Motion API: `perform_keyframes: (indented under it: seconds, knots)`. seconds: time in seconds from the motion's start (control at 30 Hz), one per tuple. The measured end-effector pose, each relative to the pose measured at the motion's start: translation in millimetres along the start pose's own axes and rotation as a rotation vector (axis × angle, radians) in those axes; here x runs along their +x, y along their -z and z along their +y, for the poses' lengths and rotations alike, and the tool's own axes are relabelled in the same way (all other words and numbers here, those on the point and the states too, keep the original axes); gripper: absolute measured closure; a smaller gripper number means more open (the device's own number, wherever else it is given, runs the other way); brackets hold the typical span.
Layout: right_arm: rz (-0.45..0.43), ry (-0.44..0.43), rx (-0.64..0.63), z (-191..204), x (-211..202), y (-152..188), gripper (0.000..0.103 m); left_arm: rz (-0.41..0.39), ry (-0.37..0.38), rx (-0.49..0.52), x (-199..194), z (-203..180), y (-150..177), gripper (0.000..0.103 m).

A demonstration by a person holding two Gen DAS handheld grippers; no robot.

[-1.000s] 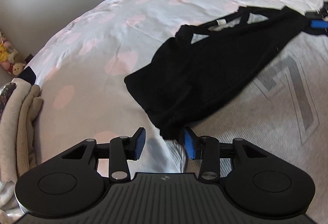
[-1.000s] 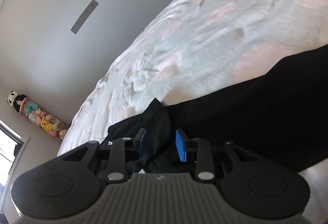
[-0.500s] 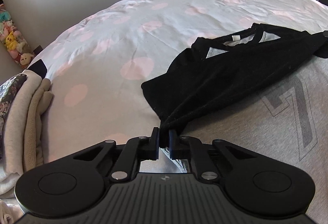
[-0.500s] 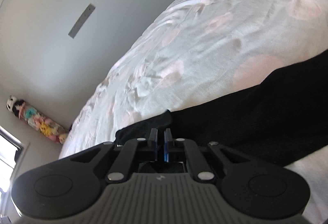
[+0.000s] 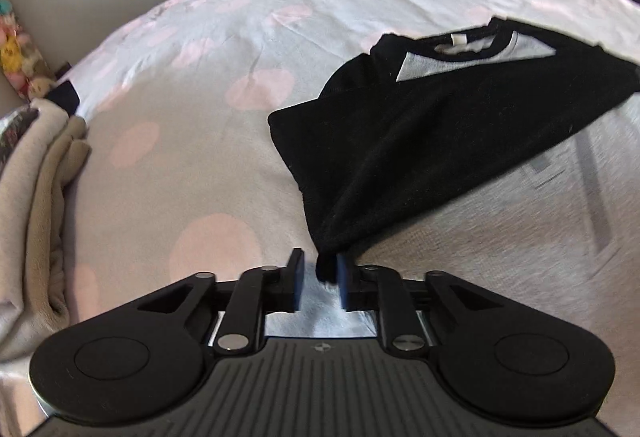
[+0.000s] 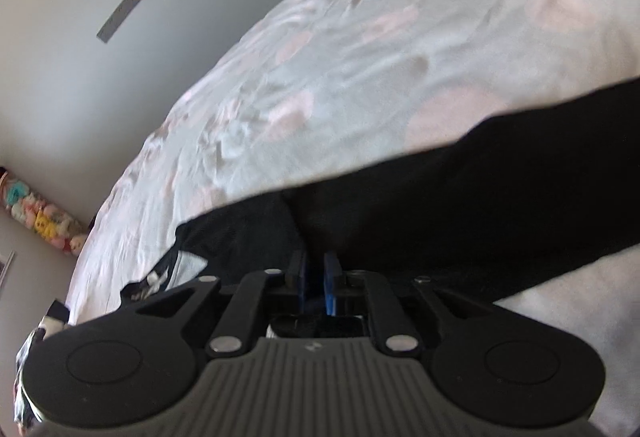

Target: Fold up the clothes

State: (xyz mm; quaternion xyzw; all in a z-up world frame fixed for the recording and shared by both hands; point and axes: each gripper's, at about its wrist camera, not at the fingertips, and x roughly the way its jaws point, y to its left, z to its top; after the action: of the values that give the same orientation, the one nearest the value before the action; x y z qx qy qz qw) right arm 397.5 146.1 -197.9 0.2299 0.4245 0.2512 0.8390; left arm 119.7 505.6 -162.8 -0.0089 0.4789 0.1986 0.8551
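A grey shirt [image 5: 500,237] with black sleeves and a grey number print lies on the bed. One black sleeve [image 5: 420,141] is folded across its body, and the neck label [image 5: 458,39] shows at the far side. My left gripper [image 5: 319,279] is at the sleeve's tip. Its jaws are opening, and the cloth hangs against the right pad only. In the right wrist view the black fabric [image 6: 460,197] runs across in front of my right gripper [image 6: 315,279]. Those jaws are opening too, a narrow gap apart, with the dark cloth edge at the gap.
The bed sheet [image 5: 200,77] is pale with pink dots and slightly wrinkled [image 6: 360,57]. A pile of folded beige clothes [image 5: 36,189] lies at the left edge. Plush toys [image 6: 40,221] stand by the grey wall past the bed's corner.
Both grippers closed on the black cloth half a second ago, and their jaws have since parted. The sleeve now lies further over the grey body.
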Motion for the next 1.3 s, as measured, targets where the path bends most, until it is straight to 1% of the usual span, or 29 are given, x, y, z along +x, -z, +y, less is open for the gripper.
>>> perform_keyframes:
  seconds: [0.03, 0.07, 0.13, 0.17, 0.23, 0.4, 0.47, 0.53, 0.57, 0.6, 0.63, 0.67, 0.77, 0.9, 1.0, 1.1, 1.13, 1.17, 1.2, 1.27, 1.3]
  knots:
    - [-0.022, 0.012, -0.016, 2, -4, -3, 0.076, -0.006, 0.033, -0.030, -4, 6, -1, 0.079]
    - [-0.043, 0.023, -0.032, 3, -8, -5, 0.072, -0.013, 0.057, -0.057, -8, 12, -3, 0.074]
    - [-0.052, 0.026, -0.042, 5, -9, -6, 0.072, -0.049, 0.089, -0.114, -15, 24, -9, 0.062]
    - [-0.049, 0.023, -0.044, 5, -8, -6, 0.072, -0.066, 0.100, -0.139, -16, 30, -15, 0.054]
    - [-0.035, 0.016, -0.051, 7, -4, -3, 0.072, -0.081, 0.101, -0.186, -11, 41, -30, 0.053]
    - [-0.030, -0.024, -0.086, 16, 0, 1, 0.071, -0.059, 0.135, -0.347, 31, 65, -61, 0.053]
    - [-0.040, -0.031, -0.098, 19, 0, 1, 0.070, -0.048, 0.138, -0.412, 50, 74, -66, 0.055]
    - [-0.048, -0.033, -0.102, 19, 0, 1, 0.069, -0.035, 0.173, -0.468, 63, 80, -66, 0.058]
    - [-0.048, -0.035, -0.099, 19, 0, 1, 0.068, -0.034, 0.198, -0.479, 66, 79, -66, 0.069]
    - [-0.046, -0.036, -0.097, 18, 1, 1, 0.068, -0.032, 0.223, -0.490, 70, 79, -65, 0.076]
    - [-0.044, -0.035, -0.097, 18, 3, 1, 0.068, -0.032, 0.245, -0.499, 73, 78, -65, 0.087]
    - [-0.041, -0.034, -0.097, 18, 5, 1, 0.068, -0.048, 0.227, -0.490, 72, 76, -65, 0.094]
    - [-0.029, -0.033, -0.094, 16, 8, 2, 0.068, -0.117, 0.157, -0.463, 63, 69, -68, 0.096]
    - [-0.024, -0.018, -0.092, 13, 11, 3, 0.068, -0.100, 0.068, -0.430, 67, 66, -72, 0.097]
    - [-0.016, -0.008, -0.091, 12, 12, 3, 0.068, -0.074, 0.056, -0.425, 76, 62, -70, 0.096]
    - [-0.013, -0.004, -0.091, 12, 12, 2, 0.068, -0.070, 0.041, -0.414, 77, 59, -71, 0.090]
    - [-0.014, -0.004, -0.088, 13, 12, 2, 0.068, -0.072, 0.043, -0.414, 75, 59, -71, 0.087]
    - [-0.015, -0.006, -0.084, 13, 12, 1, 0.068, -0.071, 0.032, -0.413, 69, 58, -71, 0.079]
    - [-0.017, -0.008, -0.080, 13, 11, 1, 0.068, -0.071, 0.021, -0.412, 64, 56, -71, 0.074]
    - [-0.024, -0.012, -0.073, 13, 9, -1, 0.067, -0.100, 0.002, -0.401, 46, 52, -66, 0.074]
    - [-0.026, -0.016, -0.067, 13, 7, -2, 0.067, -0.101, 0.011, -0.403, 36, 49, -60, 0.072]
